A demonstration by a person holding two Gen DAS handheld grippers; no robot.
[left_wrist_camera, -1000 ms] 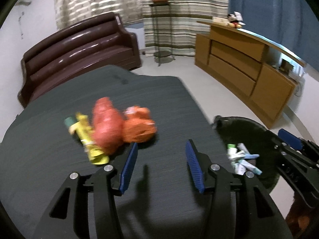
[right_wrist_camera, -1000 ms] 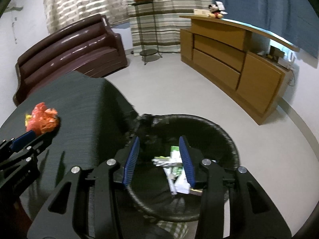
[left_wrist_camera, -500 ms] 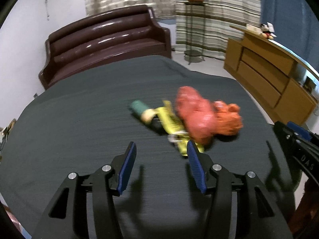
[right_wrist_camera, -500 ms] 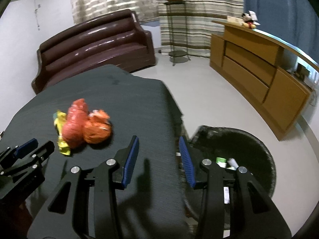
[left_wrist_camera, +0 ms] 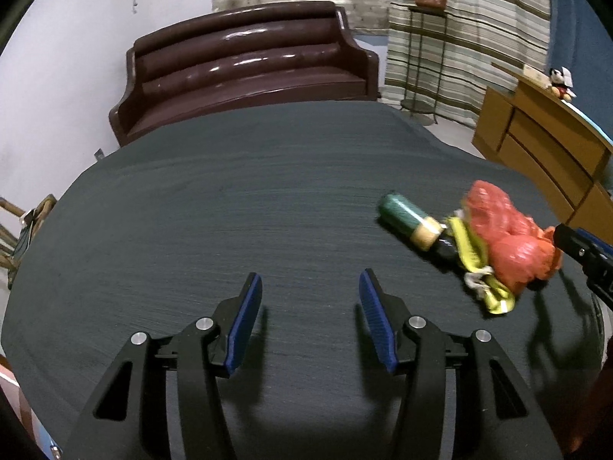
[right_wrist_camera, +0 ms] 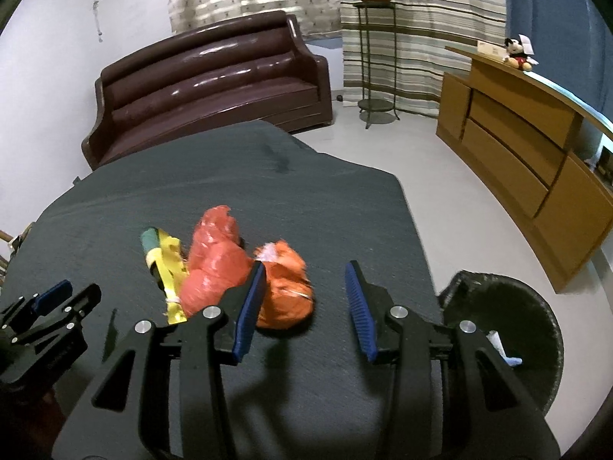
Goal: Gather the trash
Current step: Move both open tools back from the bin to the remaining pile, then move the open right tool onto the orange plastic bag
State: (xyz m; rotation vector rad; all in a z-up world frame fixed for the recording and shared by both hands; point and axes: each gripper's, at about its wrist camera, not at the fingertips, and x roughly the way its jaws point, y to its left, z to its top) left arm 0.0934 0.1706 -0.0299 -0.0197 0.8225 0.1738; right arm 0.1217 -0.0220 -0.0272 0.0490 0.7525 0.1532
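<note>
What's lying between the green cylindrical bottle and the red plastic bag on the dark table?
A crumpled yellow wrapper lies between the green bottle and the red bag, touching both; the left wrist view shows it best.

Matt dark grey woven tablecloth [right_wrist_camera: 237, 176], crinkly glossy red-orange plastic bags [right_wrist_camera: 214, 264] at its 6 o'clock, shiny brown leather sofa [right_wrist_camera: 214, 76], satin wooden sideboard [right_wrist_camera: 509, 142].

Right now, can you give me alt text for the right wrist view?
The right claw, opening and empty, hovers over a dark table just short of an orange bag, a red bag and a yellow wrapper. A black bin sits right.
</note>
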